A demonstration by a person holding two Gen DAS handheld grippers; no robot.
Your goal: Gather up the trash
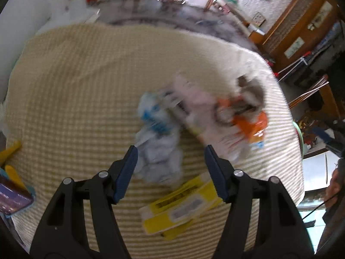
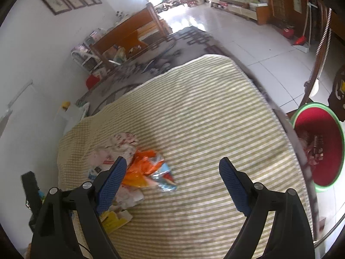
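— Both grippers first: left gripper [image 1: 171,157] and right gripper [image 2: 172,170] hover over the mattress [image 2: 204,116], jaws spread wide, gripping nothing.
— And the bin [image 2: 319,144]?
— Far right of the right gripper, off the mattress.
— Trash?
— White wad [image 1: 158,151] between the left fingers, yellow box [image 1: 179,207] below them, orange wrapper [image 2: 144,166] beside the right gripper's left finger.
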